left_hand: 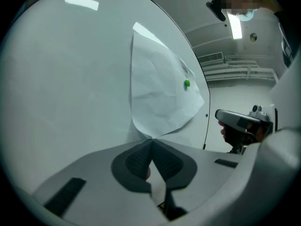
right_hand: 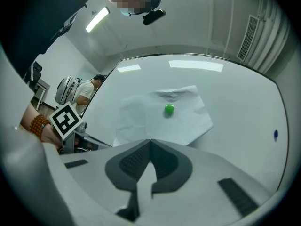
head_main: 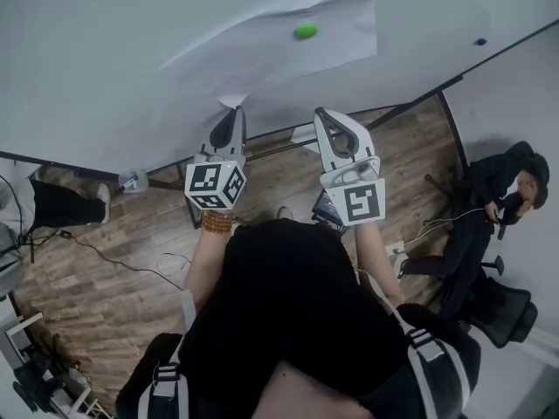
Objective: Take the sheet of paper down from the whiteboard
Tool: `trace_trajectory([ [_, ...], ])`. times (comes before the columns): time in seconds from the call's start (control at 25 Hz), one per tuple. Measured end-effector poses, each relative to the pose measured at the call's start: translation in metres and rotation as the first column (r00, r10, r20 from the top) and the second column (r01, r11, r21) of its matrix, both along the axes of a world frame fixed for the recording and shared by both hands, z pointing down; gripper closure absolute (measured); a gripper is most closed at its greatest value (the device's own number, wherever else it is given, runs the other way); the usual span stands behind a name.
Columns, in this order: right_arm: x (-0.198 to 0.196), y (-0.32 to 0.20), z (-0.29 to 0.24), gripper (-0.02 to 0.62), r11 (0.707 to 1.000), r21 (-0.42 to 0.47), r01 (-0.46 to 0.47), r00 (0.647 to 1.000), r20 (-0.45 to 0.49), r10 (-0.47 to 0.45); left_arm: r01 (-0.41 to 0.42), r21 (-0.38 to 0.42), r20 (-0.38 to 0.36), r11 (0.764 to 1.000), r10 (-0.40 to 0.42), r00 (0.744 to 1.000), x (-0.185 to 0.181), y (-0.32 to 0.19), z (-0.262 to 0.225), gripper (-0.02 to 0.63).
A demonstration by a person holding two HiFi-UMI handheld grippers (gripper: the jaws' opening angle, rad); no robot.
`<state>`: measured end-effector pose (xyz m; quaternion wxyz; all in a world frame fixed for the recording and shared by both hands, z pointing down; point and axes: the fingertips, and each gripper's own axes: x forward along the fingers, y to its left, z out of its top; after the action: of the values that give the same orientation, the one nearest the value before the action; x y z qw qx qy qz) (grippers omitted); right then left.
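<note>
Against the smooth, glossy whiteboard [head_main: 105, 59] hangs one sheet of paper [head_main: 288, 46], white, thin and creased, its upper edge rumpled. One round green magnet [head_main: 306, 31] pins it near the top, and its lower corner curls off the board into a point. The left gripper [head_main: 236, 112], pale grey plastic with dark ribbed pads [left_hand: 136, 161], has its jaws pressed together on that lower corner. In the left gripper view the paper narrows straight down into the seam where the jaw tips meet. The right gripper [head_main: 320, 112], one of two of the same make, has its jaws together with nothing between them. It is held just beside the left gripper, below the sheet's lower edge and apart from the paper. Each gripper carries one cube with black-and-white square markers. One small blue dot [head_main: 479, 41] sits on the board, well apart from the sheet.
</note>
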<state>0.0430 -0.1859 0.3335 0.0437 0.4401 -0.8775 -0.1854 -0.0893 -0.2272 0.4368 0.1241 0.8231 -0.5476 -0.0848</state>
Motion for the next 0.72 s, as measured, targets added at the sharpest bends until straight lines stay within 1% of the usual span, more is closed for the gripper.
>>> trace_trajectory([
  [0.2,-0.001,-0.008,-0.02,0.597,0.999,0.036,-0.039,0.999,-0.018,0.04,0.033,0.007,0.021,0.999,-0.033,0.999,-0.006,0.003,-0.002,0.597],
  [0.28,-0.001,-0.012,-0.027,0.597,0.997,0.048,-0.058,0.998,-0.028,0.06,0.049,0.013,0.065,0.999,-0.049,0.997,-0.008,0.004,-0.002,0.597],
  [0.36,0.0,-0.016,-0.034,0.597,0.995,0.061,-0.073,0.996,-0.038,0.076,0.061,0.028,0.131,0.998,-0.064,0.989,-0.008,0.004,-0.004,0.597],
  [0.44,0.001,-0.02,-0.042,0.597,0.994,0.073,-0.087,0.995,-0.04,0.09,0.069,0.041,0.172,0.997,-0.076,0.982,-0.008,0.004,-0.007,0.597],
  [0.56,0.001,-0.028,-0.052,0.597,0.99,0.101,-0.1,0.993,-0.059,0.106,0.078,0.048,0.196,0.996,-0.086,0.977,-0.007,0.002,-0.011,0.597],
  [0.72,-0.001,-0.037,-0.06,0.595,0.988,0.11,-0.112,0.99,-0.079,0.121,0.077,0.051,0.197,0.996,-0.085,0.977,-0.007,0.002,-0.011,0.597],
])
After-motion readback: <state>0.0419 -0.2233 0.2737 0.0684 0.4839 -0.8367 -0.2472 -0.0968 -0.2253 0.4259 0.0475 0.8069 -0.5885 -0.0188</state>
